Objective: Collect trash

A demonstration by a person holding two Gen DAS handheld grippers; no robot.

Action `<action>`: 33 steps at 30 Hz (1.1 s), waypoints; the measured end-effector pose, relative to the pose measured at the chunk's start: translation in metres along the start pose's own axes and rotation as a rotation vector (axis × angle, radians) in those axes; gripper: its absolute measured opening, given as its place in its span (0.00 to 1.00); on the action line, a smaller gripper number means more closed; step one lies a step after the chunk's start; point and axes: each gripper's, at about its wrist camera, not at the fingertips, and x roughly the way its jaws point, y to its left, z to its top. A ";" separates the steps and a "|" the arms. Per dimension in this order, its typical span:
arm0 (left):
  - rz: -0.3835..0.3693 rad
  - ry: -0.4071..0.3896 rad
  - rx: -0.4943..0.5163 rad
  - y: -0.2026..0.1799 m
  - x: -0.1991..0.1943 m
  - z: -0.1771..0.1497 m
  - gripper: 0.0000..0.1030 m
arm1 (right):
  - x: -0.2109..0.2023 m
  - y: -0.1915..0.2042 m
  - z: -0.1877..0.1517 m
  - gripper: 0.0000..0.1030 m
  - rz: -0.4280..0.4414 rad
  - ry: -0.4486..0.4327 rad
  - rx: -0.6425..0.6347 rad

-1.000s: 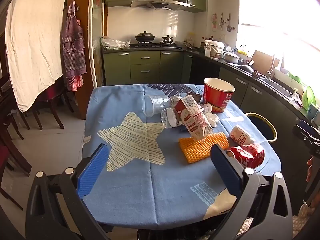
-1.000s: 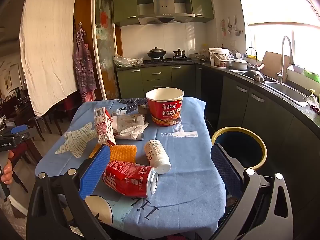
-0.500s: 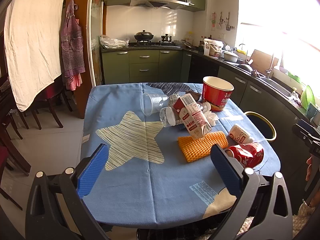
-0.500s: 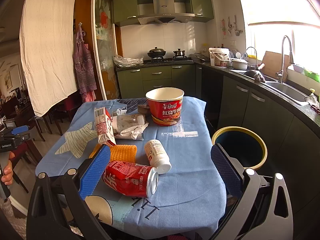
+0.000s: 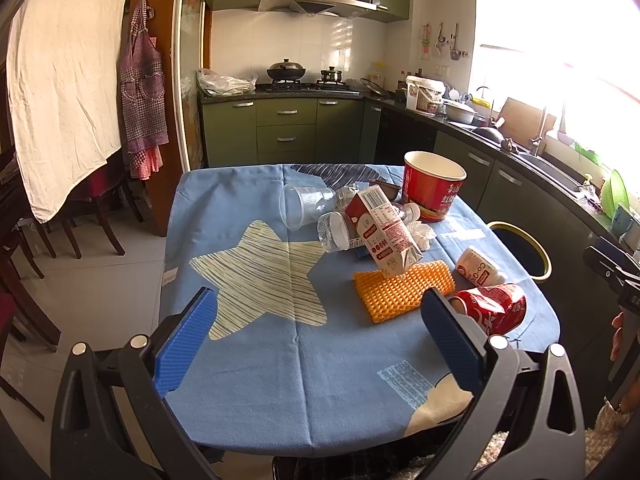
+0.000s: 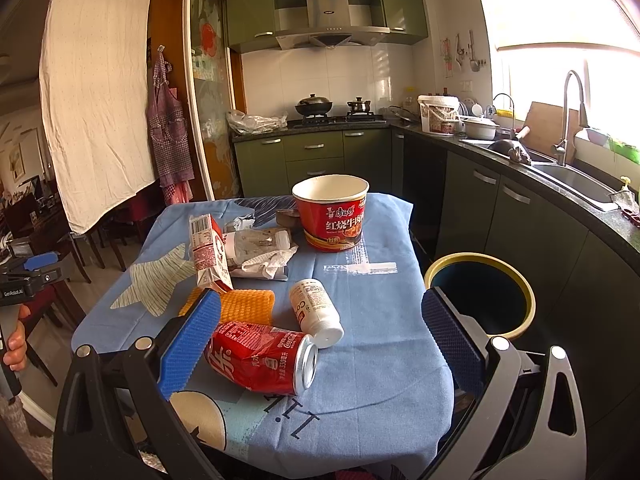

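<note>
Trash lies on a blue tablecloth (image 5: pixel 256 352): a crushed red cola can (image 6: pixel 260 358), a white bottle (image 6: pixel 316 312), an orange mesh pad (image 6: pixel 244 306), a red-and-white carton (image 6: pixel 208 252), a crumpled tissue (image 6: pixel 268 264), clear plastic bottles (image 5: pixel 336 232), a clear cup (image 5: pixel 300 210) and a red noodle bowl (image 6: pixel 332 214). My right gripper (image 6: pixel 320 334) is open, held above the near table edge with the can just inside its left finger. My left gripper (image 5: pixel 320 334) is open and empty over the near edge. A yellow-rimmed bin (image 6: pixel 480 292) stands right of the table.
Green kitchen cabinets and a counter with a sink (image 6: pixel 568 176) run along the right and back. Wooden chairs (image 5: pixel 24 280) stand to the left of the table. The bin also shows in the left wrist view (image 5: pixel 520 252).
The left wrist view has shifted very slightly. The right gripper and the trash have not moved.
</note>
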 end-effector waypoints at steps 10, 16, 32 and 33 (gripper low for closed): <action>-0.001 0.002 -0.001 0.000 0.001 0.000 0.95 | 0.000 -0.001 0.000 0.96 0.002 0.003 -0.001; -0.001 0.006 0.002 -0.002 0.001 -0.002 0.94 | 0.000 -0.001 0.000 0.96 0.002 0.003 0.001; -0.004 0.014 0.001 -0.001 0.000 0.000 0.95 | 0.001 -0.001 0.000 0.96 0.002 0.003 0.000; -0.004 0.016 0.001 -0.001 0.000 0.000 0.95 | 0.001 -0.001 0.000 0.96 0.003 0.003 0.001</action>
